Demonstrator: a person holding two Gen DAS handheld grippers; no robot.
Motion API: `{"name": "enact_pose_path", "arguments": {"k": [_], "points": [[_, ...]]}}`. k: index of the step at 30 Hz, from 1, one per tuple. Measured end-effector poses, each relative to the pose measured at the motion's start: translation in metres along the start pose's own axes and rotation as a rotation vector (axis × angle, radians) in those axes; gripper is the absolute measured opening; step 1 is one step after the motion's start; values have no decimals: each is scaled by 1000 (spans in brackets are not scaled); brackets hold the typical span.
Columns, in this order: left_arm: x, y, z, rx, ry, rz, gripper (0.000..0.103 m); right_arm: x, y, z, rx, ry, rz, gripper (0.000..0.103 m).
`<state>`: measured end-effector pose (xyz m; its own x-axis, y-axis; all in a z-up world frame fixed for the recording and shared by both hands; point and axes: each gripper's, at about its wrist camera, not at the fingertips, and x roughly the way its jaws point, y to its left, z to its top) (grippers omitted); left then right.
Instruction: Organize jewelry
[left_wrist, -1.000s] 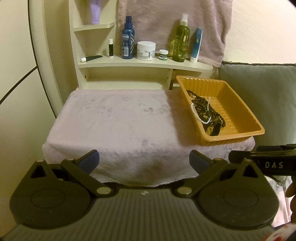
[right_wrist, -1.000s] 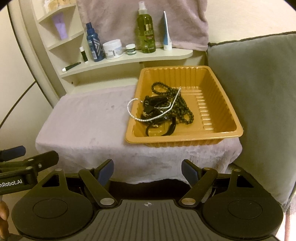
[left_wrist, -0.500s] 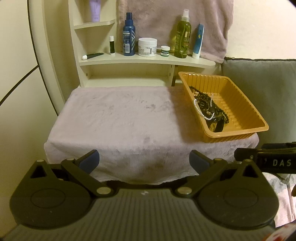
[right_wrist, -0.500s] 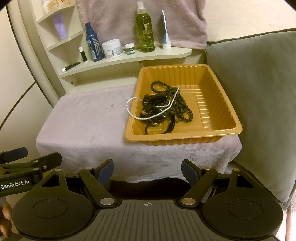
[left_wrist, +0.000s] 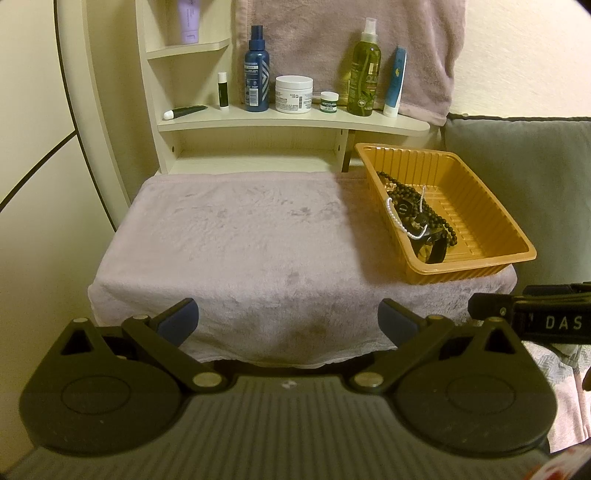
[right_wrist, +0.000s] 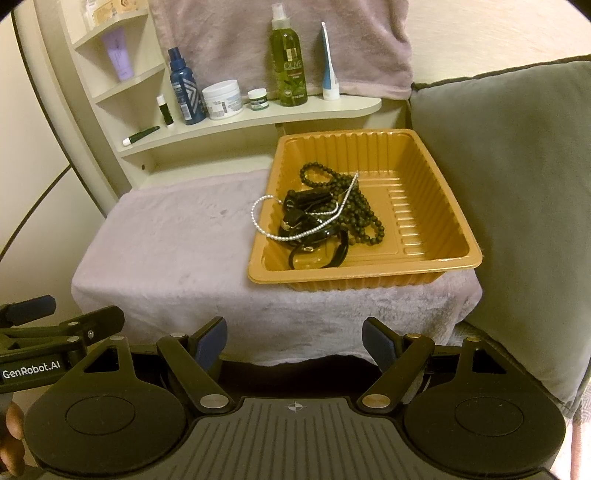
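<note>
Towelled table (right_wrist: 166, 258) bare left | tray (right_wrist: 458, 229) at right edge, holding jewelry (right_wrist: 325, 218) | both jaws wide, empty.

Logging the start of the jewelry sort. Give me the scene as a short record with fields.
surface: pale pink plush cloth over a small table
container: orange ribbed plastic tray on the cloth's right side
tray contents: dark round-bead necklace, white pearl strand draped over the tray's left rim, black strap pieces, all tangled
shelf behind: blue spray bottle, white jar, green olive spray bottle
left tool: open, empty, short of the cloth
right tool: open, empty, facing the tray
</note>
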<state>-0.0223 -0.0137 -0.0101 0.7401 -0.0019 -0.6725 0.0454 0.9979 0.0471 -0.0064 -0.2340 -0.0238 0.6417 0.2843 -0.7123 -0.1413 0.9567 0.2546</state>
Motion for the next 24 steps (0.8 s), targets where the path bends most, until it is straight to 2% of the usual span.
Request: {"name": "enact_pose_path", "arguments": {"k": [24], "points": [[-1, -3, 1, 1, 0, 2, 103, -2, -1, 2, 4, -3, 1, 80]]}}
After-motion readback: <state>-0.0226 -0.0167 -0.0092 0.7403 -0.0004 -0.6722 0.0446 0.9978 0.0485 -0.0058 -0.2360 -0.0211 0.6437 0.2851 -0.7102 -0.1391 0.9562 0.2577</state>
